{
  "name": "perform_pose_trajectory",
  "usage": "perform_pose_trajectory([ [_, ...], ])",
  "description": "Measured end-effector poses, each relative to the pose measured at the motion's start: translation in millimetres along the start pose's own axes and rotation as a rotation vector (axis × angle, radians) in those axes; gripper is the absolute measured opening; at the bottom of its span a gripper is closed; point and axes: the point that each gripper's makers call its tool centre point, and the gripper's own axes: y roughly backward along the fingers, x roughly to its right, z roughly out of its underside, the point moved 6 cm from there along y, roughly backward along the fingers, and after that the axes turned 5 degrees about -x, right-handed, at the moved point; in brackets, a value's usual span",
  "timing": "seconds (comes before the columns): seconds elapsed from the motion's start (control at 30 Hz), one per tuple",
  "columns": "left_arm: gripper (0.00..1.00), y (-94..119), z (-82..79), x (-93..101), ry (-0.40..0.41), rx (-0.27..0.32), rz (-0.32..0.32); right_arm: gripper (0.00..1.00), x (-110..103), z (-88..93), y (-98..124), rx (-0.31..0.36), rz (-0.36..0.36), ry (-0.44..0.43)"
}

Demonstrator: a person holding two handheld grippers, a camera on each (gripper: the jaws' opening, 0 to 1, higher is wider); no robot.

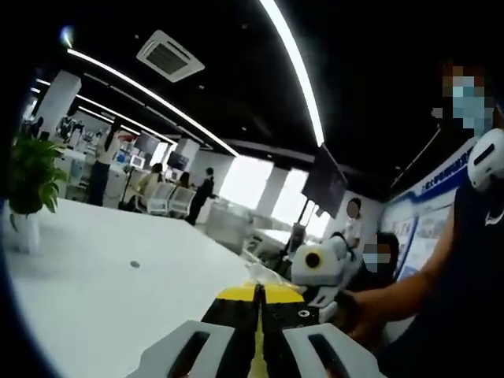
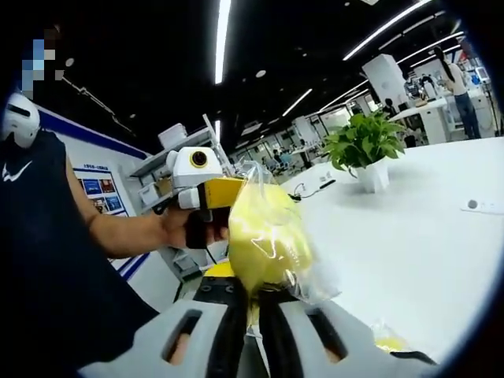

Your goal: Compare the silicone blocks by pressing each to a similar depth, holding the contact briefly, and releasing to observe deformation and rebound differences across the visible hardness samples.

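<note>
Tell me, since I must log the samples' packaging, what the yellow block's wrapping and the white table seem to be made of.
The wrapping held in the right claw looks like thin, clear, glossy plastic film: it crinkles and catches bright glints over the yellow inside. The table looks like a smooth, hard white surface, perhaps laminate; its faint sheen leaves the exact material open.

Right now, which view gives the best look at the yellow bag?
The right gripper view: the yellow bag stands large and central, pinched between the right gripper jaws. In the left gripper view I can't make it out.
</note>
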Motion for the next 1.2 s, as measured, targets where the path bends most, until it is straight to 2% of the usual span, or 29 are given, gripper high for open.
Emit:
perform_pose_trajectory([
  [0.13, 0.0, 0.8, 1.2, 0.1, 0.007, -0.012, -0.008, 0.0, 0.6, 1.7, -0.3, -0.007, 0.004, 0.007],
  [0.23, 0.0, 3.2, 1.3, -1.4, 0.061, -0.025, 0.004, 0.0, 0.2, 2.5, -0.8, -0.015, 0.0, 0.009],
  [0.4, 0.0, 2.3, 2.0, 0.6, 0.028, -0.018, -0.02, 0.0, -0.7, 2.0, -1.5, -0.019, -0.005, -0.004],
  [0.5, 0.0, 2.7, 3.1, -0.5, -0.018, -0.018, -0.04, 0.0, -0.3, 2.6, -2.5, -0.027, -0.001, 0.001],
  [1.03, 0.0, 7.7, 0.9, 0.2, 0.038, -0.015, -0.034, 0.0, -1.5, -1.3, -3.8, -0.056, -0.012, 0.024],
  [1.2, 0.0, 6.5, 1.9, 3.7, 0.012, 0.001, -0.042, 0.0, -3.6, -3.0, -0.8, -0.076, -0.004, 0.052],
])
